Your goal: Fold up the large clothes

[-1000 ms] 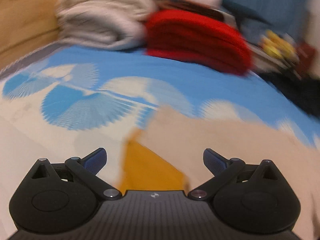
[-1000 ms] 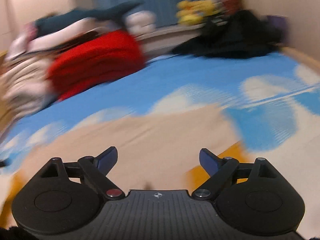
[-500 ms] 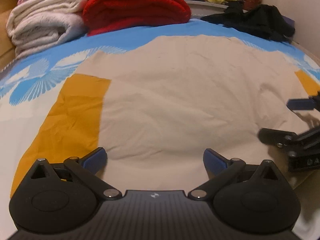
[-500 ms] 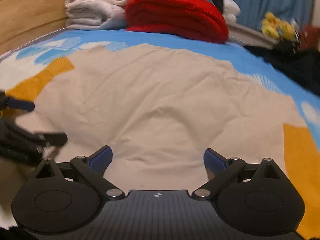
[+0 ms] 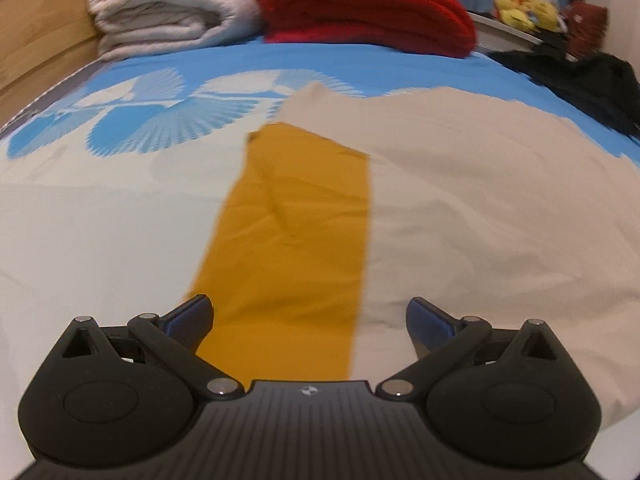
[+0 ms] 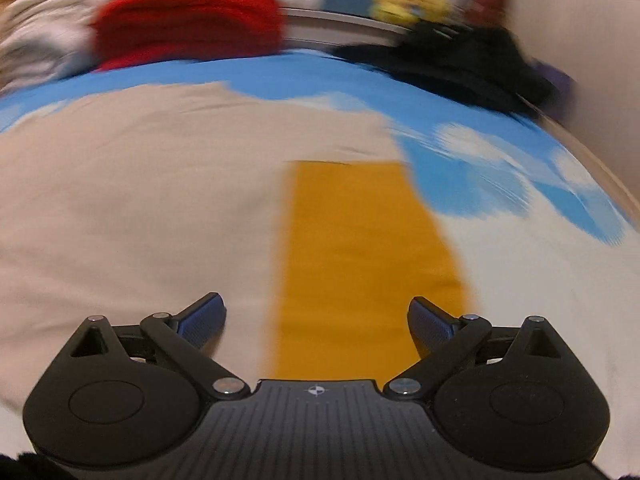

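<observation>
Now both grippers, left gripper (image 5: pixel 308 314) and right gripper (image 6: pixel 318 314), gape wide, empty, over beige shirt (image 5: pixel 500 216) on bed (image 5: pixel 100 220); limp, light cloth; pinch yellow sleeves (image 5: pixel 296 240).

Beige-and-mustard cloth garment (image 5: pixel 460 200): thin matt woven, lightly creased. Blue-and-white printed bedsheet (image 5: pixel 120 208): smooth matt. Folded red knit blanket (image 5: pixel 368 4): ribbed, coarse. Cream folded blanket (image 5: pixel 168 12): fleecy.
</observation>
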